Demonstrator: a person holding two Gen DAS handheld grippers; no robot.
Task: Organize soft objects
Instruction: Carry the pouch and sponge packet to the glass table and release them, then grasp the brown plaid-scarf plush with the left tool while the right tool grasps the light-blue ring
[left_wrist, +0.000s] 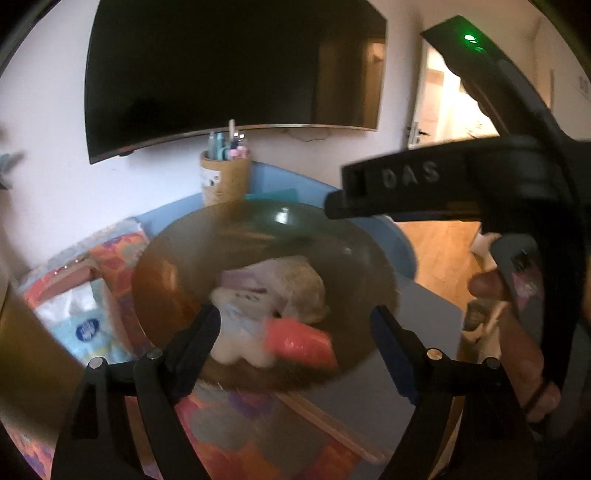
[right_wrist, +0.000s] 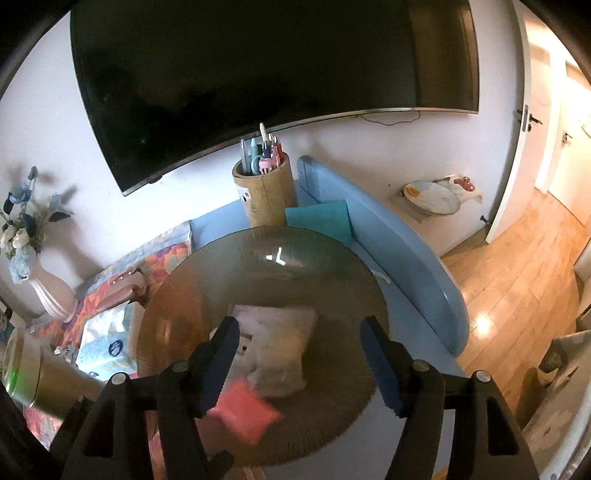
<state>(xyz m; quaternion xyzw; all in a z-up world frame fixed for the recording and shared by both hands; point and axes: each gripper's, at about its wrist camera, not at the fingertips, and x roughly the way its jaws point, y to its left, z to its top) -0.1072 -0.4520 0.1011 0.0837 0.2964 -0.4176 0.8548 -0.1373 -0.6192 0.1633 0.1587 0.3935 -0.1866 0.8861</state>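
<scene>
Soft objects (left_wrist: 273, 317) heaped in the glass bowl (left_wrist: 177, 258), both claws empty.
From the left wrist we see the left claw (left_wrist: 295, 328) gaping, nothing gripped, the pink pouch (left_wrist: 301, 343) lying crosswise toward the bowl's near rim. From the right wrist, the right claw (right_wrist: 299, 350) hangs open above the pale pillow (right_wrist: 280, 350); we judge the drop done, retreat next.

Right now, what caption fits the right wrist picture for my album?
Open right hand-held gripper above a glass bowl holding a pink cushion and pale cushion.
</scene>
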